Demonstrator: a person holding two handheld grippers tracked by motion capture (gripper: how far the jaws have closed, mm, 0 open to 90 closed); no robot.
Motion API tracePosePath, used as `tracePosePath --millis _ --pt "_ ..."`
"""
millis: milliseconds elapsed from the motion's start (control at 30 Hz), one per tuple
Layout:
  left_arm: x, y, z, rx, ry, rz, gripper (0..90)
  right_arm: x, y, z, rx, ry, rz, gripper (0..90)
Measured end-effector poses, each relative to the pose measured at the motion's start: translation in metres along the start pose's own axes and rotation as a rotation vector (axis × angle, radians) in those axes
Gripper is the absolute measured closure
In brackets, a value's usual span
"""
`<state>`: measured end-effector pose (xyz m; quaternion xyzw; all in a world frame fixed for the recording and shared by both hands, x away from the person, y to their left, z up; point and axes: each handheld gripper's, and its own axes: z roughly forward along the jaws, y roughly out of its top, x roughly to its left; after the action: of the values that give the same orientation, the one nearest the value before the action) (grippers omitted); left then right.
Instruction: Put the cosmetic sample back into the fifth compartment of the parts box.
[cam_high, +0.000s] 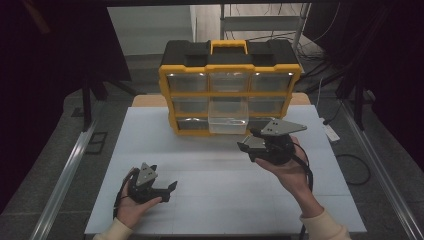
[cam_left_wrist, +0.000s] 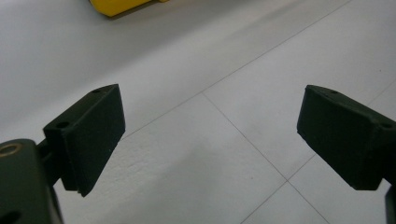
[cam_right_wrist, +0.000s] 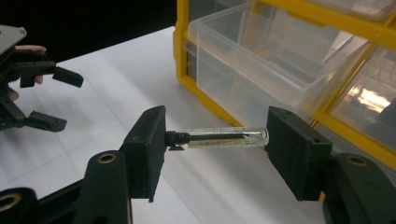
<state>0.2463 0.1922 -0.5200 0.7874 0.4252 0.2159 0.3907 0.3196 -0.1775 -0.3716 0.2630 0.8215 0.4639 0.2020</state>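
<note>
Between the two black pads of the right gripper (cam_right_wrist: 215, 137), a slim clear vial (cam_right_wrist: 224, 138) with a dark cap is clamped end to end, cap against one pad and rounded glass tip against the other, so the grip rests on two small contact spots only. Just beyond the vial stands the clear drawer (cam_right_wrist: 261, 60), pulled partway out of the yellow organizer (cam_high: 230, 87) that sits at the far edge of the white desk (cam_high: 215, 195); in the high view the right gripper (cam_high: 252, 145) hovers close in front of that drawer (cam_high: 228, 116), toward the desk's right side. Likely failures: a lengthwise hold lets the vial pivot or pop out if a pad slips off the rounded tip; it would then drop to the desk and roll, or crack. Carried crosswise, it may also strike the drawer's front wall instead of clearing the rim. Near the desk's front left corner, the left gripper (cam_high: 159, 189) rests low with jaws spread wide and nothing between them (cam_left_wrist: 210, 135), too far off to catch a fall.
</note>
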Motion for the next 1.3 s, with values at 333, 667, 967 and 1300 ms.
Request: tracePosePath --millis 333,667,967,1300 --pt "0.0 0.0 0.0 -0.003 0.001 -0.002 8.4 -0.001 0.006 -0.002 -0.028 -0.009 0.005 39.9" --pt "0.0 0.0 -0.002 -0.008 0.0 -0.002 8.4 -0.008 0.02 -0.006 -0.06 -0.036 0.015 39.9" --pt "0.0 0.001 -0.002 -0.012 -0.001 -0.002 8.4 -0.014 0.03 -0.006 -0.077 -0.065 0.021 39.9" --pt "-0.001 0.001 -0.003 -0.015 0.003 0.0 8.4 -0.02 0.046 -0.006 -0.101 -0.087 0.028 39.9"
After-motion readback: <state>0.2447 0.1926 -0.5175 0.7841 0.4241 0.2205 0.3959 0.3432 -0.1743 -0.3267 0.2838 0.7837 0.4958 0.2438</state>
